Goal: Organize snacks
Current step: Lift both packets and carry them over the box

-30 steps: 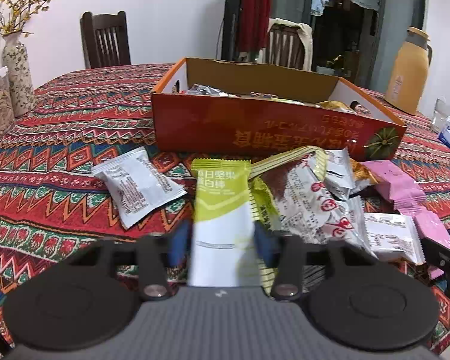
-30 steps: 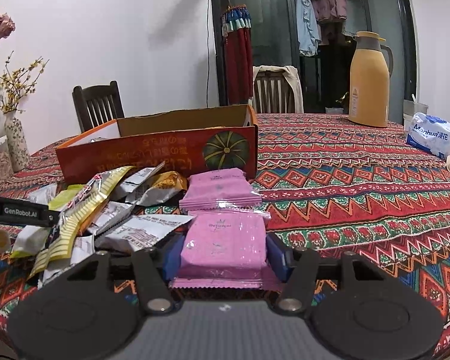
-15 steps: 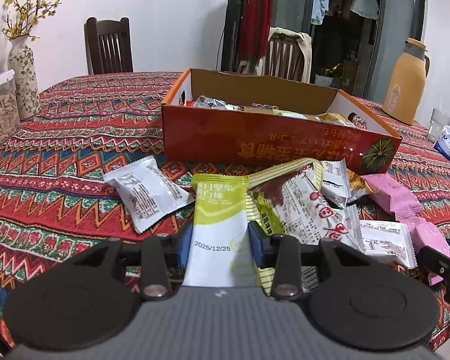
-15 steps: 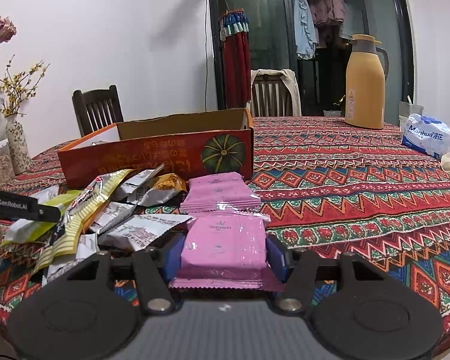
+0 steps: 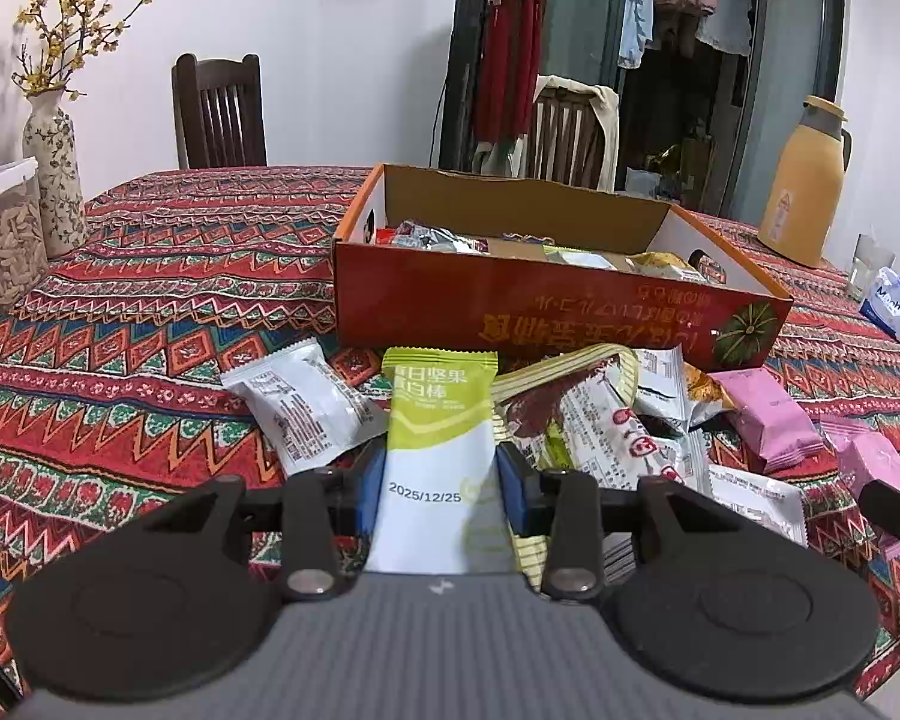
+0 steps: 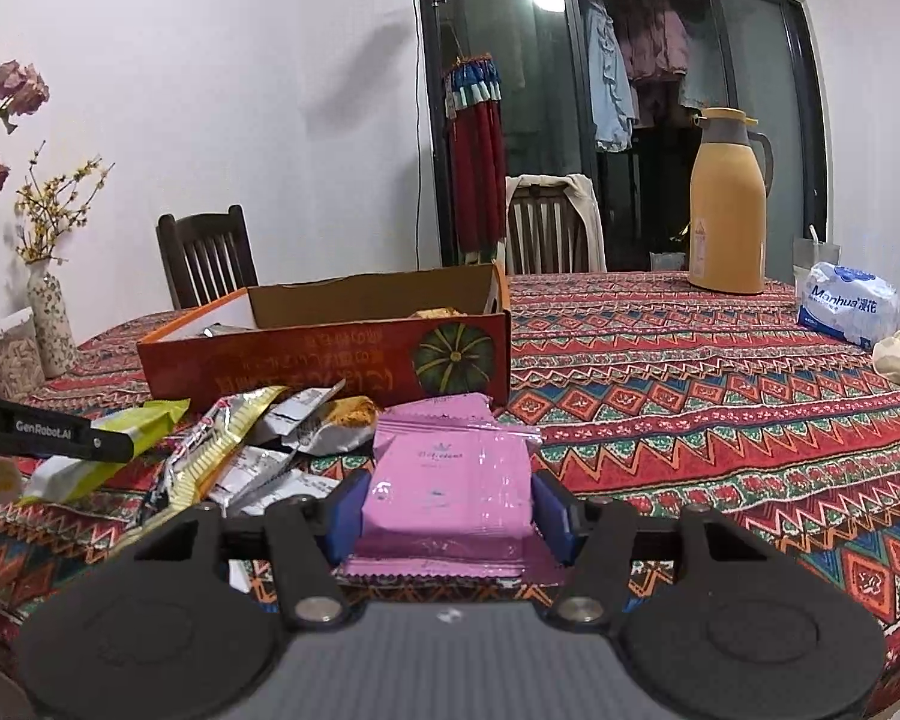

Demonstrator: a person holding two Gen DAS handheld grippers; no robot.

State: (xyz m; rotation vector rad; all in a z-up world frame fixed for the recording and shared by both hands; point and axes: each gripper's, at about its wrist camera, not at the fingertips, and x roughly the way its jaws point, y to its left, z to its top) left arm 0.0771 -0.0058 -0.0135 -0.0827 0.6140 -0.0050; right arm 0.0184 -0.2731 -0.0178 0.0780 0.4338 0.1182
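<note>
My left gripper [image 5: 439,489] is shut on a green and white snack bar [image 5: 435,450], held lifted above the pile. My right gripper [image 6: 447,510] is shut on a pink snack packet [image 6: 450,480], lifted off the table. The orange cardboard box [image 5: 546,312] stands behind the pile and holds several snacks; it also shows in the right wrist view [image 6: 330,354]. Loose snacks lie in front of it: a white packet [image 5: 300,408], a red and white packet [image 5: 594,426] and a pink packet [image 5: 768,414]. The left gripper with its bar shows in the right wrist view [image 6: 90,444].
A flower vase [image 5: 54,174] and a clear jar [image 5: 3,246] stand at the far left. A tan thermos [image 6: 727,204], a glass and a tissue pack [image 6: 849,306] stand at the far right. Chairs [image 5: 219,111] stand behind the table with the patterned cloth [image 6: 720,408].
Both grippers have risen with their snacks. The left gripper has closed tighter on the green bar. The box interior shows more now.
</note>
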